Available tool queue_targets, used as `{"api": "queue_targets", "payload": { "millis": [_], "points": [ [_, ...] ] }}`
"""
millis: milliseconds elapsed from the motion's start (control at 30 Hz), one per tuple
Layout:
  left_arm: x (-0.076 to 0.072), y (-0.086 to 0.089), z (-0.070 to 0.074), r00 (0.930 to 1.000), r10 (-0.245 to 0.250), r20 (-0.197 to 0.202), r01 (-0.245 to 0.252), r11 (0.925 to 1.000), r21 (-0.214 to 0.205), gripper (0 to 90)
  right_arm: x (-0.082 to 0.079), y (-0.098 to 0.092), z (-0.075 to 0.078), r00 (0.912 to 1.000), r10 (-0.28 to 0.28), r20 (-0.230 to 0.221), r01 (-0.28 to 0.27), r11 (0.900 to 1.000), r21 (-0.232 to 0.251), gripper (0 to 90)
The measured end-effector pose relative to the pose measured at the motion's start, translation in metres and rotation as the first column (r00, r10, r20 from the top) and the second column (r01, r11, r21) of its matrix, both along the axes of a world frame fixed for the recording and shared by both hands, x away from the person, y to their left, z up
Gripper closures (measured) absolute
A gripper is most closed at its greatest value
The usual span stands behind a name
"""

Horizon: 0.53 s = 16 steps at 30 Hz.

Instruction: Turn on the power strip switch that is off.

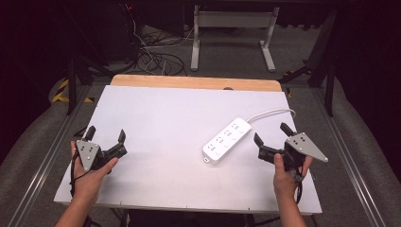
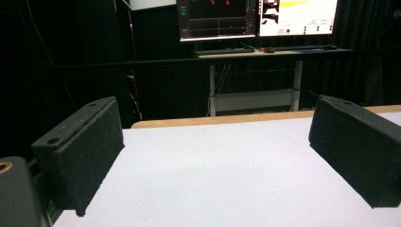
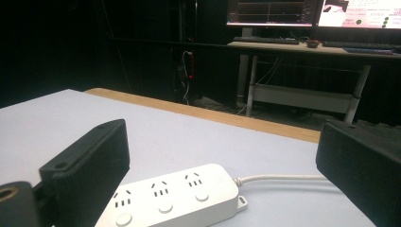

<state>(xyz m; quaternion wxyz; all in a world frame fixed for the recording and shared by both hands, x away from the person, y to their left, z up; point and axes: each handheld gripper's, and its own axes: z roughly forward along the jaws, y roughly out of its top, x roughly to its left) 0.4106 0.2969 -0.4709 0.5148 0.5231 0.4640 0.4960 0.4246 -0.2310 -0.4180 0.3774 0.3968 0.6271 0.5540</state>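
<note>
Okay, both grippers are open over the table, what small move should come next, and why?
Probably ease the right gripper forward toward the power strip. Its jaws stand open and empty, the strip lies just ahead between them, and the left gripper hangs farther off over bare table.

Power strip [image 1: 227, 140] on table [image 1: 156, 118], right-centre.

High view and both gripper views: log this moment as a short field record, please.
surface: white tabletop with a wooden far edge
object: white plastic power strip, lying flat, diagonal, right of centre
cord: white cable leaving the strip's far end
left gripper: open, holding nothing, over bare table
right gripper: open, holding nothing, just right of the strip, not touching it
background: lit monitors on a desk
</note>
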Motion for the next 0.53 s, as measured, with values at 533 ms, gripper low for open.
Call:
{"api": "queue_targets", "payload": {
  "millis": [533],
  "points": [
    [-0.0010, 0.0014, 0.0001, 1.0000, 0.002, -0.001, -0.002, 1.0000, -0.001, 4.5, 0.0017, 0.0005, -0.0006, 1.0000, 0.002, -0.005, -0.002, 1.0000, 0.001, 4.7]
  ]
}}
